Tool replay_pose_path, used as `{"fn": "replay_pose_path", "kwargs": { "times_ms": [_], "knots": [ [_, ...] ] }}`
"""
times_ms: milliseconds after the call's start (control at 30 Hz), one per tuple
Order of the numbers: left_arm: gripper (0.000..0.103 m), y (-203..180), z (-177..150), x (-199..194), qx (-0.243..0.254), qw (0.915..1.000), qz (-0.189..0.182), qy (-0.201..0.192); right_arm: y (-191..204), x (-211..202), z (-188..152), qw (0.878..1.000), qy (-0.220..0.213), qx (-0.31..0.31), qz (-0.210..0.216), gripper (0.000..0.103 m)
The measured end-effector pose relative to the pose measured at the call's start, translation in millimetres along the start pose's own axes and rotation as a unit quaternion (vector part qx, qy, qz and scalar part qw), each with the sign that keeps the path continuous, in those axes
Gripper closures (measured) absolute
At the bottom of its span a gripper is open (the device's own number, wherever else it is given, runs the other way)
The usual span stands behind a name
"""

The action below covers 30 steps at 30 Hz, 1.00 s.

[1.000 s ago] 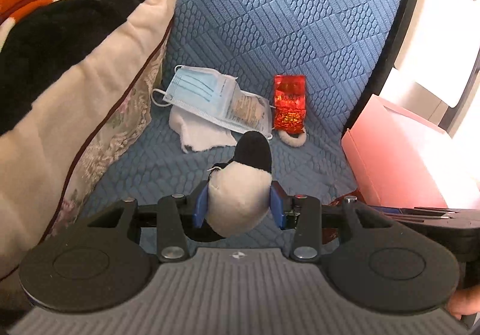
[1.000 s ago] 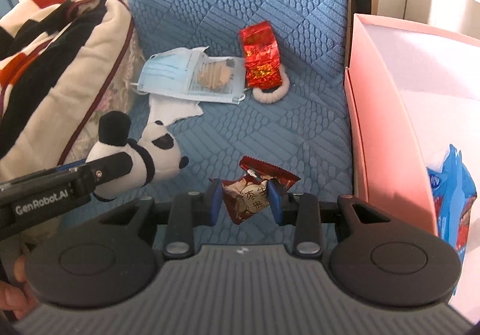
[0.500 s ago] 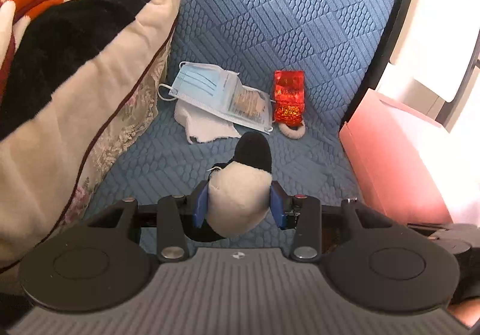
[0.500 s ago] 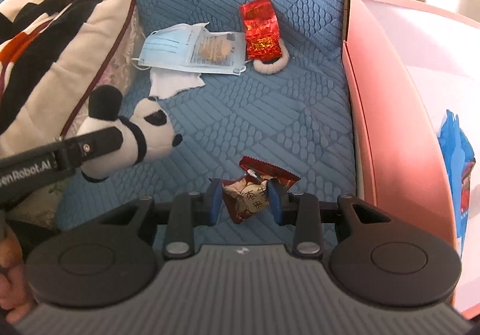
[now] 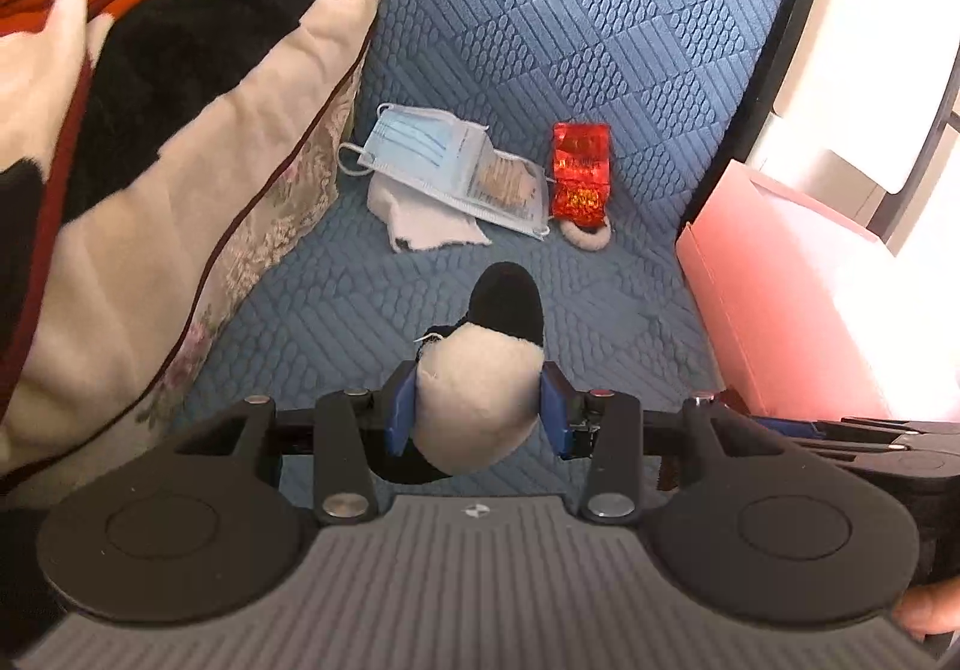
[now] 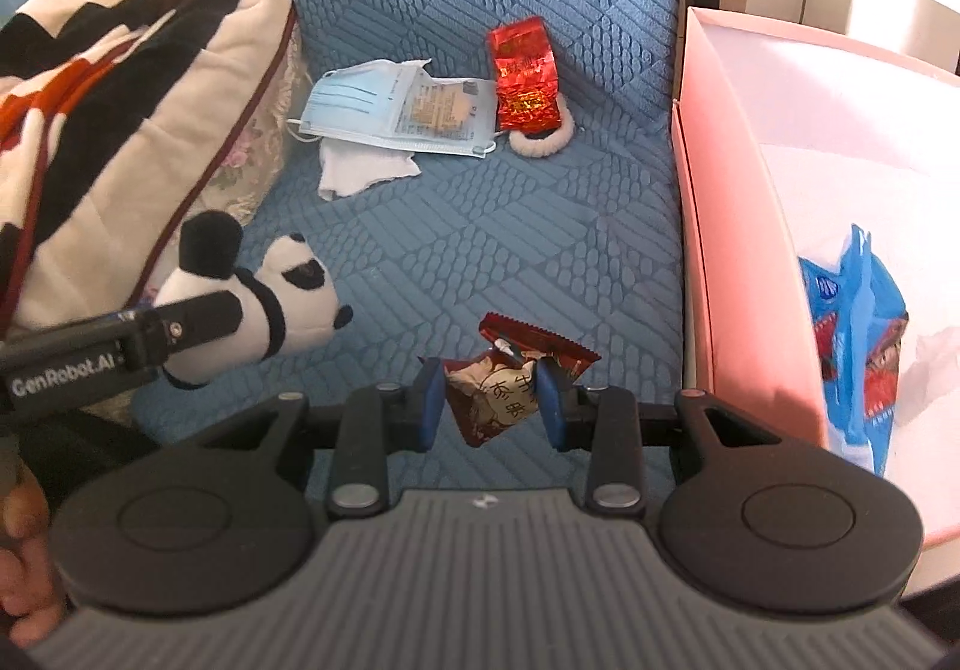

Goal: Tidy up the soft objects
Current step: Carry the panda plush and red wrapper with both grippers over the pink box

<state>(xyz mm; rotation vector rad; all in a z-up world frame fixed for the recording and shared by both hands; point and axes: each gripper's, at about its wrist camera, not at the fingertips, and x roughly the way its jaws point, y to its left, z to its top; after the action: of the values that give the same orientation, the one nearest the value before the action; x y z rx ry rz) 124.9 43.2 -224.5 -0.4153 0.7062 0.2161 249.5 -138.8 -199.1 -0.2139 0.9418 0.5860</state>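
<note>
Left gripper (image 5: 477,418): pinching panda (image 5: 480,400) above seat (image 5: 600,70).
Right gripper (image 6: 489,403): pinching snack (image 6: 498,394), beside box (image 6: 744,262).
Box contents: blue packet (image 6: 858,346), perhaps more snacks.

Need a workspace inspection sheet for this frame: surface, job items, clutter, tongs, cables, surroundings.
Surface: blue quilted seat.
Job's things: panda plush in left tongs; brown snack packet in right tongs; pink box at the seat's right, blue packet inside.
Clutter: face mask, white cloth, red foil packet lying partly on a white hair tie.
Tongs: both shut on their items.
Cables: nothing seen.
Surroundings: patterned blanket at left.
</note>
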Motion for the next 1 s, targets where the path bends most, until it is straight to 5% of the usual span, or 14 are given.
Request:
{"fn": "replay_pose_path", "kwargs": {
  "times_ms": [367, 1000],
  "knots": [
    [0.055, -21, -7, -33, -0.023, 0.9997, -0.001, 0.007, -10, -34, 1, 1.0, -0.007, 0.0, 0.017, 0.066],
    [0.055, -77, 64, -82, -0.032, 0.9987, -0.011, -0.037, -47, -104, 69, 0.998, -0.061, -0.008, 0.021, 0.066]
  ]
}}
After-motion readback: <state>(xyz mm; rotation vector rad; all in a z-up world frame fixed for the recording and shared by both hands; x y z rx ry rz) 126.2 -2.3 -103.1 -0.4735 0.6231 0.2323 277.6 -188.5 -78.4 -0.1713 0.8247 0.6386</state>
